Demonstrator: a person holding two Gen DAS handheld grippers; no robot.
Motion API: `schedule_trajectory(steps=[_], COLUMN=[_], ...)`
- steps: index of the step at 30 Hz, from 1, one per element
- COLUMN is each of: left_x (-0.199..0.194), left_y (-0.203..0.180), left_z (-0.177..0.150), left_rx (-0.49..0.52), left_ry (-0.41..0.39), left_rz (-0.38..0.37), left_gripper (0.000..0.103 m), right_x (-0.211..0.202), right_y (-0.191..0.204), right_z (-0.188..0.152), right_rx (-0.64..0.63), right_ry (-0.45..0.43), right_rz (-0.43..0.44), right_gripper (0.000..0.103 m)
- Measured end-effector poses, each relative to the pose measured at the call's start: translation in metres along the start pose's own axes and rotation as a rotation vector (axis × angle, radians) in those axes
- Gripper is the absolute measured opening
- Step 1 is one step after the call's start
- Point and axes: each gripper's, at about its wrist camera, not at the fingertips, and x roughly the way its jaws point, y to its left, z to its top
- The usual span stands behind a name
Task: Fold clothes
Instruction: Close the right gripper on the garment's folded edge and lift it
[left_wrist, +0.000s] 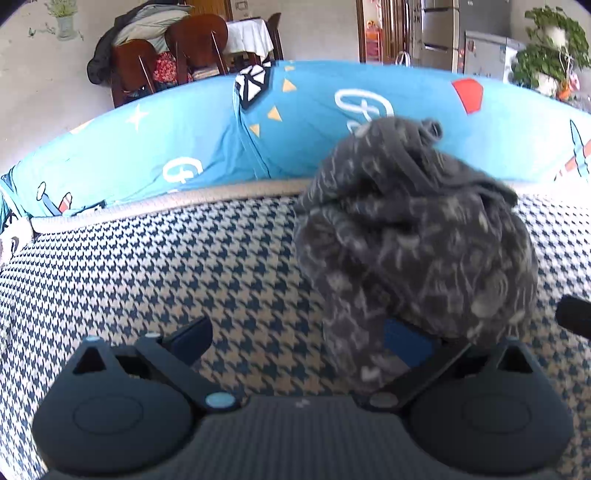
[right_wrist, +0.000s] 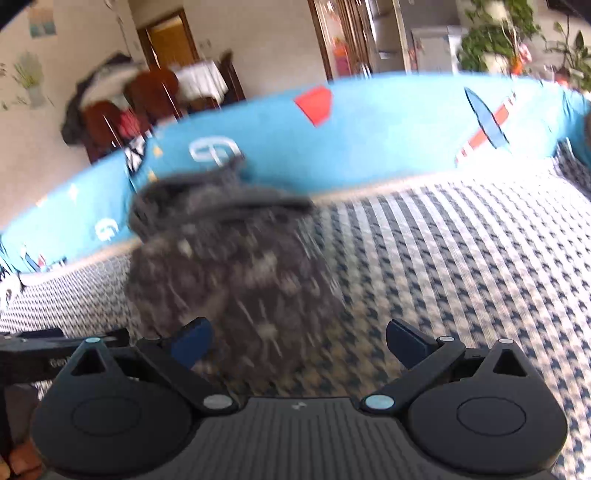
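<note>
The left gripper (left_wrist: 299, 343) stands with its fingers spread wide; the dark grey patterned garment (left_wrist: 410, 240) drapes over its right finger, though whether it is truly caught there cannot be told. The garment sits bunched in a heap on the houndstooth sofa cover (left_wrist: 166, 266). The right gripper (right_wrist: 299, 343) is likewise spread wide and holds nothing, the heap just ahead-left. Folding well likely calls for finding an edge and spreading the cloth flat.
</note>
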Motion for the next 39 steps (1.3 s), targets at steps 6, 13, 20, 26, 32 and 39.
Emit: schedule_trajectory(steps=[6,13,20,26,32,39], left_x=[0.004,0.008,0.01,0.012,0.019,0.015], left_y=[0.009,0.034,0.058,0.077,0.089,0.101], left_z=[0.019,0.029,0.029,0.027,0.02,0.018], left_rx=[-0.023,-0.087,-0.108,-0.123,-0.13,-0.159], left_ry=[-0.034,-0.031,-0.029,-0.02,0.016,0.014], left_rz=[0.001,0.044,0.103,0.141,0.128,0.134], left_gripper=[0.103,0.103,0.103,0.103,0.103,0.103], right_x=[0.016,0.023,0.035,0.059,0.084,0.081], right_y=[0.014,0.037,0.075,0.095,0.105,0.109], right_z=[0.018,0.037,0.042,0.042,0.041,0.037], right_rx=[0.027,-0.01,-0.128,-0.186,-0.226,-0.269], right_ry=[-0.061,-0.151,-0.182,-0.183,-0.195,-0.215], right_rz=[0.049,0.14,0.226,0.245,0.193,0.175], right_gripper=[0.102,0.102,0.083,0.072,0.054,0.015])
